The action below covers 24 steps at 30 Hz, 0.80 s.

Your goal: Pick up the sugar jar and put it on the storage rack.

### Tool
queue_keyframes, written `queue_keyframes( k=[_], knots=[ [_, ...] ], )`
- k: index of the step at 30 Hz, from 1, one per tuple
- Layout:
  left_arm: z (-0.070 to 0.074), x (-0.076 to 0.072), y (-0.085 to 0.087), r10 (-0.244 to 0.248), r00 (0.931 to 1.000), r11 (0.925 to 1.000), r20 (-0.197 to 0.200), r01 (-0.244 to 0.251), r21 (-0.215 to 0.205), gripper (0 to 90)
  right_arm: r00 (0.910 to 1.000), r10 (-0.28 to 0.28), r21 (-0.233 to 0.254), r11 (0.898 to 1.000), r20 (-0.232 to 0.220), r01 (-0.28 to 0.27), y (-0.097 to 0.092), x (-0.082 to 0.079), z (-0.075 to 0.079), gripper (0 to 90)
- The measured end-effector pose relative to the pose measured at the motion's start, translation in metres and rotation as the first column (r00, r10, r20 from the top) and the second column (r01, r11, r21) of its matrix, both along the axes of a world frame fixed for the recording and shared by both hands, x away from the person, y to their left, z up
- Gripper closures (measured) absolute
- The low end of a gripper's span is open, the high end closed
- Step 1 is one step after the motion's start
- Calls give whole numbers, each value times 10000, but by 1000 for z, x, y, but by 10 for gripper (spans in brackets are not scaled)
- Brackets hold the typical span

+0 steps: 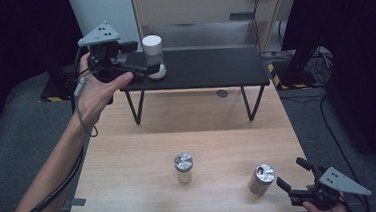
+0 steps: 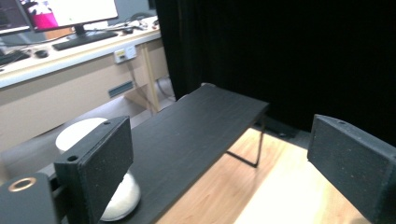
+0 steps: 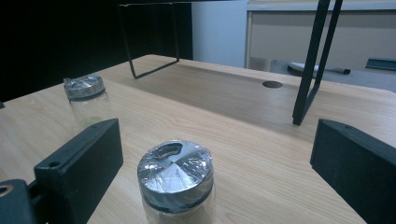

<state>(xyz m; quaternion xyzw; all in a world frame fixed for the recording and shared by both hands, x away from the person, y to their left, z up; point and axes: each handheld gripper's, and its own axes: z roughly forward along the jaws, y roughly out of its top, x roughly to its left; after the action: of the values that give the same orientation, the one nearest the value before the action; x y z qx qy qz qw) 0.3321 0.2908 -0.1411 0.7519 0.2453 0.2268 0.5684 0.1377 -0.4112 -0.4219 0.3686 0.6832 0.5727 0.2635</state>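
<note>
A white-capped container (image 1: 153, 56) stands at the left end of a black raised shelf (image 1: 208, 67). My left gripper (image 1: 141, 57) is open right beside it. In the left gripper view the white container (image 2: 78, 134) sits behind the left jaw, outside the open gap of my left gripper (image 2: 224, 163). Two silver-lidded glass jars stand on the wooden table (image 1: 129, 155): one in the middle (image 1: 184, 167), one at the front right (image 1: 261, 179). My right gripper (image 1: 291, 173) is open just right of that front-right jar. In the right gripper view this jar (image 3: 176, 182) stands between the jaws of my right gripper (image 3: 219, 158), untouched, with the other jar (image 3: 88, 100) farther left.
The shelf rests on thin black wire legs (image 1: 137, 108) at the table's far half. A round cable hole (image 1: 221, 93) lies under it. A desk with a keyboard (image 2: 84, 39) stands beyond the shelf. Dark curtains flank both sides.
</note>
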Motion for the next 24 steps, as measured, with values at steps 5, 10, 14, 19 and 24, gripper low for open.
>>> queue_keyframes(
  k=[5, 10, 14, 19, 24],
  knots=[
    [-15, -15, 11, -388, 9988, 9991, 289, 392, -139, 40, 10000, -7, -19, 10000, 0, 7, 0, 0, 0, 32],
    [-29, -24, 21, -717, 9972, 9969, 213, 723, -304, 31, 10000, -7, -63, 10000, 13, 7, 1, 0, 1, 32],
    [-40, -34, 24, -757, 9967, 9969, 293, 763, -172, 25, 10000, -23, -72, 10000, 11, 23, 1, 0, 1, 32],
    [-56, -45, 31, -819, 9963, 9959, 270, 829, -370, 24, 10000, -5, -113, 9999, -2, 5, 2, 0, 1, 32],
    [-74, -55, 41, -927, 9956, 9942, 146, 933, -538, 23, 10000, 6, -130, 9999, -11, -7, 2, 1, 1, 33]
  ],
)
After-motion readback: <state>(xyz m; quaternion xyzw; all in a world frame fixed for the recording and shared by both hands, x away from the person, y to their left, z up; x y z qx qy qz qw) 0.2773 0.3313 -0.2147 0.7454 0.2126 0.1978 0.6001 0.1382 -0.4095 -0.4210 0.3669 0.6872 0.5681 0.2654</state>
